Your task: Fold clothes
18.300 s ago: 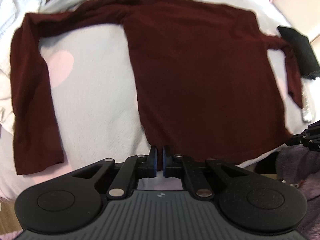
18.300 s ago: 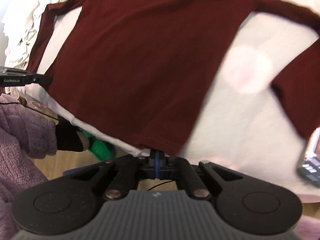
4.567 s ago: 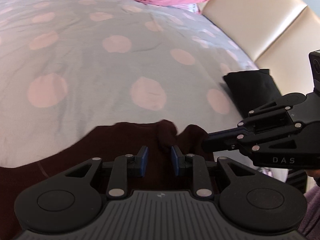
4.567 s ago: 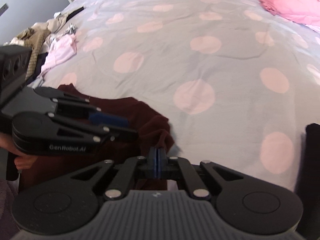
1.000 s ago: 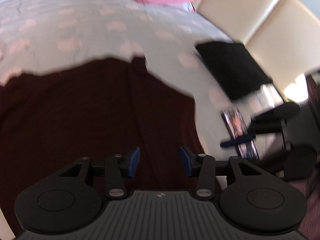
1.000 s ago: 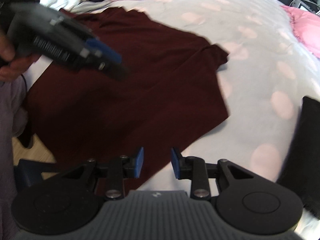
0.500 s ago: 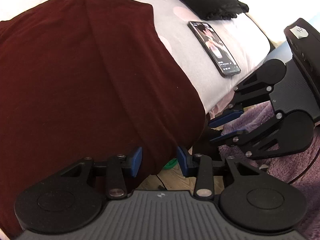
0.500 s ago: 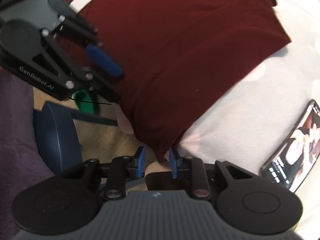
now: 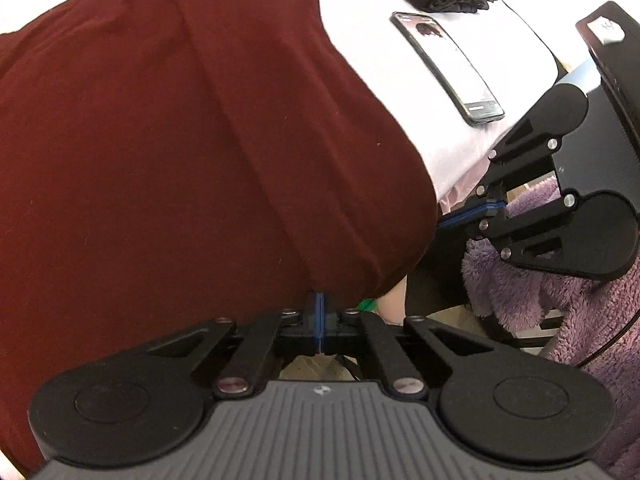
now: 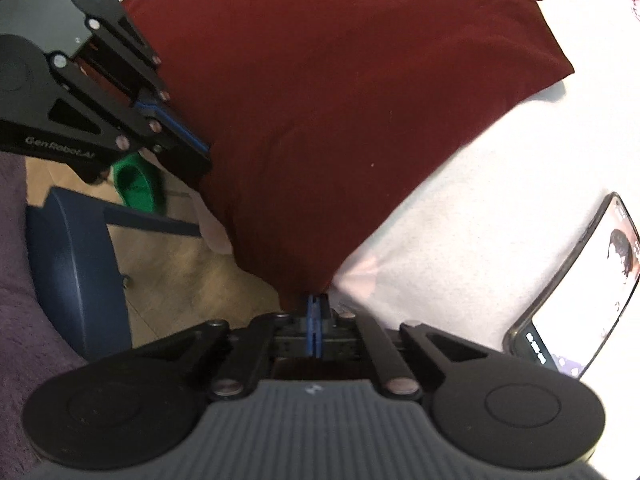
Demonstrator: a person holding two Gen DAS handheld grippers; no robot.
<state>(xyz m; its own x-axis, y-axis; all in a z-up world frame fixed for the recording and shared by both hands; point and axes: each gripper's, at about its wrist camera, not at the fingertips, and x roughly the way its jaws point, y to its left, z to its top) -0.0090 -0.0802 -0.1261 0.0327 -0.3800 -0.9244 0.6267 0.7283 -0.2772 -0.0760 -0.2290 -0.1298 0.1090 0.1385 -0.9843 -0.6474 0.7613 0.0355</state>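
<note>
Fingers of my left gripper (image 9: 319, 312) and right gripper (image 10: 314, 320) are both pinched on the near hem of the maroon shirt (image 9: 192, 140) draped over the bed edge (image 10: 460, 220), so next I judge I must carry that hem far across.

A bedroom: bed (image 10: 460, 208) with strewn clothes, phone (image 9: 448, 68).

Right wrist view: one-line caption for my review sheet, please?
Right gripper pinches the maroon shirt's hanging hem at the bed edge, left gripper alongside, phone nearby.
</note>
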